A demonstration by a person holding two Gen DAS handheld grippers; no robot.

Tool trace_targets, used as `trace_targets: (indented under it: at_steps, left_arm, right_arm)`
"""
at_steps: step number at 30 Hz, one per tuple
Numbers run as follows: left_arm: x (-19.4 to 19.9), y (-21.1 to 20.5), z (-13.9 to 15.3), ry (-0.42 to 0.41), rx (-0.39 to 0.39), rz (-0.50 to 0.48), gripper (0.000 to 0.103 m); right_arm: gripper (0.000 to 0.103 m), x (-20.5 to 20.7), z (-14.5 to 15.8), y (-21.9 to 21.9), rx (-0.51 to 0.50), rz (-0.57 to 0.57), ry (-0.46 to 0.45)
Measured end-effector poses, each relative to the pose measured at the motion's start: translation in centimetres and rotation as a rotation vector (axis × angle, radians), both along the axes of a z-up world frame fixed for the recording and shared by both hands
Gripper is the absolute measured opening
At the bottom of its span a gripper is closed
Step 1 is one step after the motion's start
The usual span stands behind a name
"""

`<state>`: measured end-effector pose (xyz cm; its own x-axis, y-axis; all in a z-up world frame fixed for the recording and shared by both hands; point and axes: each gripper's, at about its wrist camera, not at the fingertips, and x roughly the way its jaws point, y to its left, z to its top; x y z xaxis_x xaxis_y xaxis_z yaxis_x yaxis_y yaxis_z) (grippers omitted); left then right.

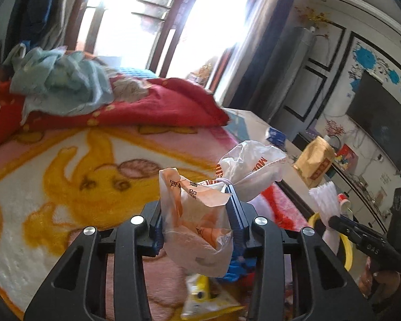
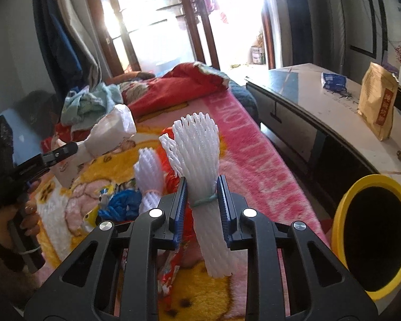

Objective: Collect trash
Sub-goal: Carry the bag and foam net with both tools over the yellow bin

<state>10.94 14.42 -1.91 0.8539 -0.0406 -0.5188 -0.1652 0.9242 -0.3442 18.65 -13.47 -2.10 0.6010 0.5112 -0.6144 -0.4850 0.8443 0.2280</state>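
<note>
1. On your left, the left gripper has its fingers closed on a crumpled plastic bag. You hold it by the middle, clear above the blanket of the bed, probably so that it can be carried without dragging on the other litter. Its long axis runs from the lower end, which hangs down between the fingers, up and to the right to the knotted top.
2. Under this bag, a yellow wrapper lies on the blanket, not yet collected.
3. In the middle, the right gripper has its fingers closed on a bundle of white foam fruit netting, just at the green band that ties it. I think this narrow waist gives the firmest hold. The bundle stands almost upright: the fanned end points up and away from you, the tail hangs down.
4. A second, smaller foam bundle lies just left of it on the bed.
5. On the right, the yellow-rimmed bin stands open near the desk, its mouth turned toward you, likely the place for both pieces.
</note>
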Motion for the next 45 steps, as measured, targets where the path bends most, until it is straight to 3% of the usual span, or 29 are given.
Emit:
trace_targets:
  at_steps: [12, 26, 45]
  left_arm:
    - [2.0, -7.6, 1.9, -0.012, 0.085, -0.132, 0.038]
    - [4.6, -13.9, 1.3, 0.017, 0.131, -0.237, 0.038]
    - [8.1, -23.7, -1.3, 0.085, 0.181, -0.395, 0.038]
  right_arm:
    - [0.017, 0.7, 1.7, -4.5, 0.034, -0.123, -0.05]
    - [0.017, 2.1, 3.0, -11.5, 0.092, -0.308, -0.071]
    - [0.017, 5.2, -0.3, -21.4, 0.139, -0.517, 0.024]
